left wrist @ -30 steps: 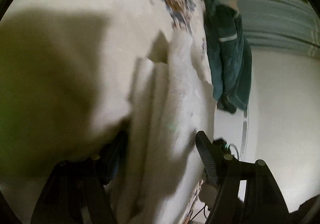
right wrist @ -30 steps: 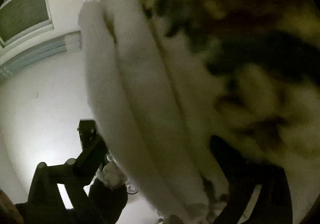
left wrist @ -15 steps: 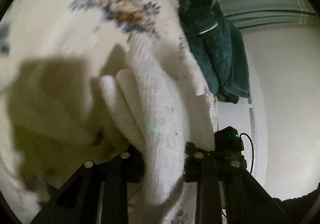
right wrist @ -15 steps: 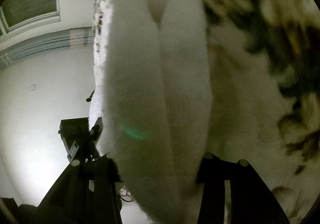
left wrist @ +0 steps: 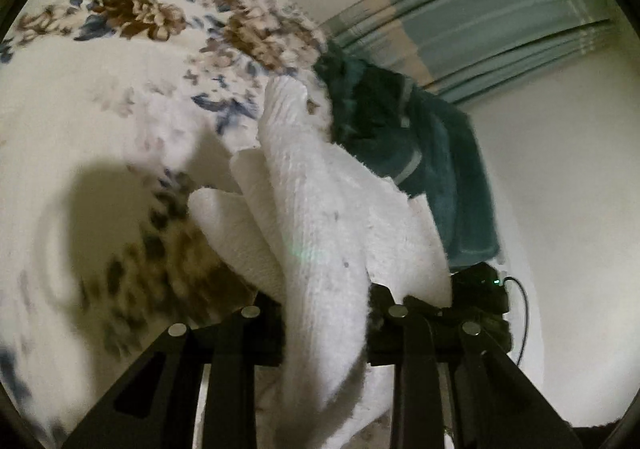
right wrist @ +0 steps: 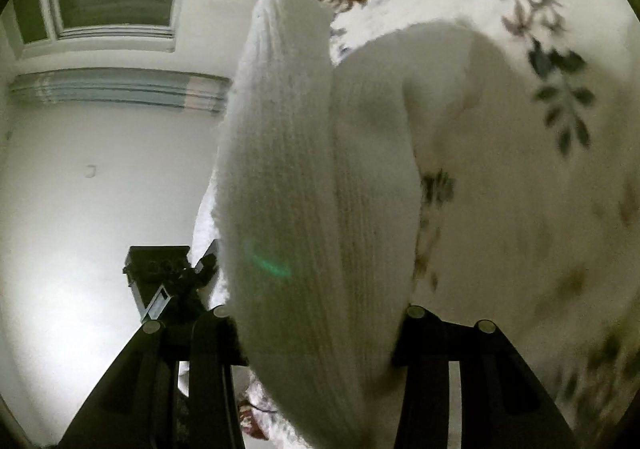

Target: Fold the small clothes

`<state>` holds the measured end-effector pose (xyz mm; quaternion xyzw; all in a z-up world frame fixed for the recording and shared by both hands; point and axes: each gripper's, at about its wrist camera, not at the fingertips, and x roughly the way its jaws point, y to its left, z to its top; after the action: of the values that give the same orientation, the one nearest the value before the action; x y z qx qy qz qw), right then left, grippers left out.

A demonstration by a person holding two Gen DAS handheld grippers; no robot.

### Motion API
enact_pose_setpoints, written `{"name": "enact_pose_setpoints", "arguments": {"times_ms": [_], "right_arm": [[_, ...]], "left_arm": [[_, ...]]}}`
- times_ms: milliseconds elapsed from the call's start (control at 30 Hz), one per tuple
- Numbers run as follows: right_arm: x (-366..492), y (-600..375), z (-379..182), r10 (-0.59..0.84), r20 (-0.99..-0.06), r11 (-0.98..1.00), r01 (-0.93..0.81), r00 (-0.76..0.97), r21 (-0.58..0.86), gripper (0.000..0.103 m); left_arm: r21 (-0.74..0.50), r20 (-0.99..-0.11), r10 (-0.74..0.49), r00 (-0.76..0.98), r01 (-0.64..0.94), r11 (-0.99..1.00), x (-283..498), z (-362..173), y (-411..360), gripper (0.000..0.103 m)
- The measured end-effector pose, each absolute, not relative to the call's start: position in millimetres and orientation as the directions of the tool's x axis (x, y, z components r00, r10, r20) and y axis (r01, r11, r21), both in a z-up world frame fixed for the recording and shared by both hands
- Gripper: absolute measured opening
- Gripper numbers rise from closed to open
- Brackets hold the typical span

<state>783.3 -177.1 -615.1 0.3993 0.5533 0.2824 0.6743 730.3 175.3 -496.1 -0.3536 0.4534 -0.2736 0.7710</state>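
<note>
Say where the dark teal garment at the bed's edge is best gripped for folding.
Probably the dark teal garment is best gripped at its upper bunched end on the floral bedspread, coming from the bed side: the rest hangs over the edge, so lifting there drags it back up. Both hand-held grippers are shut on the white knitted cloth.

White knit cloth (left wrist: 316, 233) (right wrist: 304, 185) bunched in folds, lifted above floral bedspread (left wrist: 120, 97)

**Floral bedspread under the laundry**

A cream floral bedspread (left wrist: 120, 97), printed with brown and blue blooms, fills the left of the left wrist frame. A dark teal garment (left wrist: 432, 153) lies on its edge at centre right, hanging over. A white towel (left wrist: 312, 209) rests beside it.
</note>
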Motion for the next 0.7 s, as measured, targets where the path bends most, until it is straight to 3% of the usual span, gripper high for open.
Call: {"name": "enact_pose_setpoints", "arguments": {"times_ms": [200, 400, 467, 633, 700], "right_arm": [[841.0, -159.4, -680.4, 0.747, -0.643, 0.631, 0.128, 0.166, 0.765, 0.049], [830.6, -149.0, -671.6, 0.564, -0.816, 0.819, 0.043, 0.128, 0.573, 0.081], [809.2, -146.7, -658.2, 0.463, -0.876, 0.884, -0.005, 0.136, 0.467, 0.088], [776.7, -130.8, -642.6, 0.263, -0.948, 0.964, -0.002, 0.176, 0.267, 0.095], [762.0, -124.9, -624.4, 0.212, -0.958, 0.974, 0.041, 0.195, 0.224, 0.098]], "left_arm": [[-0.736, -0.643, -0.709, 0.290, 0.022, 0.676, 774.9, -592.3, 163.0, 0.026], [-0.726, -0.658, -0.689, 0.304, -0.015, 0.687, 747.8, -595.3, 176.9, 0.045], [-0.683, -0.699, -0.638, 0.323, -0.035, 0.730, 731.0, -588.7, 183.8, 0.052], [-0.482, -0.810, -0.415, 0.414, -0.068, 0.873, 683.8, -563.2, 182.0, 0.054], [-0.386, -0.836, -0.310, 0.452, -0.082, 0.919, 671.7, -551.4, 177.1, 0.065]]}}
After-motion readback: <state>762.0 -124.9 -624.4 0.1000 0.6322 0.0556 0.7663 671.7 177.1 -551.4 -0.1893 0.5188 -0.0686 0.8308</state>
